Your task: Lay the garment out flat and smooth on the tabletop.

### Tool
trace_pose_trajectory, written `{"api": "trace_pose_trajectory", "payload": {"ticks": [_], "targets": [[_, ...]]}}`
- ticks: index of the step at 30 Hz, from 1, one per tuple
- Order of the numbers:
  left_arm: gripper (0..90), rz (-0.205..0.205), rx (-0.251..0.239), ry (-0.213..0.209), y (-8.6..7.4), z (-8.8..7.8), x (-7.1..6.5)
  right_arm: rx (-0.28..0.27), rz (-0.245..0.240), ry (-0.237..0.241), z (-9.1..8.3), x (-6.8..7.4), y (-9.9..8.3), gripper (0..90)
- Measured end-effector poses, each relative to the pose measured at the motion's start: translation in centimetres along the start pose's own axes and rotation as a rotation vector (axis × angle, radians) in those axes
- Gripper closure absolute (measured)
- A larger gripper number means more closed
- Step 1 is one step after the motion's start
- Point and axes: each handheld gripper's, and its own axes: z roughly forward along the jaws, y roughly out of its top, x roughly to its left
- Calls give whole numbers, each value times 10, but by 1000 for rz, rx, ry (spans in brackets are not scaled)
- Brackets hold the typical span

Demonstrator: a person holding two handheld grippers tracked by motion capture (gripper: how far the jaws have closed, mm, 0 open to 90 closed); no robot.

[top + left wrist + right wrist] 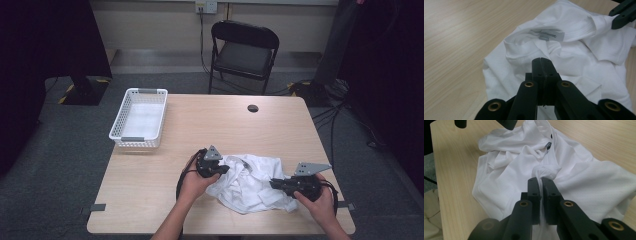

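Observation:
A crumpled white shirt (250,186) lies on the near right part of the wooden table (150,175). My left gripper (225,170) is at the shirt's left edge. In the left gripper view its jaws (541,61) are pressed together just below the collar and label (551,36), with a thin bit of the shirt (579,50) seemingly pinched. My right gripper (272,184) is at the shirt's right side. In the right gripper view it (540,181) is shut on a bunched fold of the shirt (586,182), and cloth shows between the jaws.
A white slatted basket (139,92) stands at the table's far left. A cable hole (253,108) sits near the far edge. A black folding chair (245,50) stands beyond the table. Bare wood stretches left of the shirt and between it and the basket.

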Motion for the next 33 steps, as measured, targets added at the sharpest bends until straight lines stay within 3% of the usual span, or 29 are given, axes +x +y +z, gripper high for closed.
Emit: {"api": "trace_pose_trajectory", "payload": {"ticks": [6,11,13,15,18,21,26,30,33], "targets": [[900,18,-17,2,8,-15,0,-20,-5,-4,-7,0,6,870],[900,37,0,7,12,-23,-2,-36,-11,3,-12,-1,13,869],[900,41,3,20,12,-22,-1,-34,-18,-3,-13,0,15,869],[889,28,-30,39,10,-17,3,-25,-20,-1,-11,-1,14,871],[775,14,-41,62,5,-5,13,-19,-12,9,-8,-1,9,872],[723,-13,-22,55,-1,8,19,-23,-8,16,-7,-1,6,872],[718,-38,-12,-10,-2,22,16,-23,-7,19,-7,-1,4,872],[875,-53,45,-41,1,24,13,-23,-10,22,-6,-1,4,873],[886,-47,41,-46,5,19,11,-27,-12,19,-7,-2,5,875]]}}
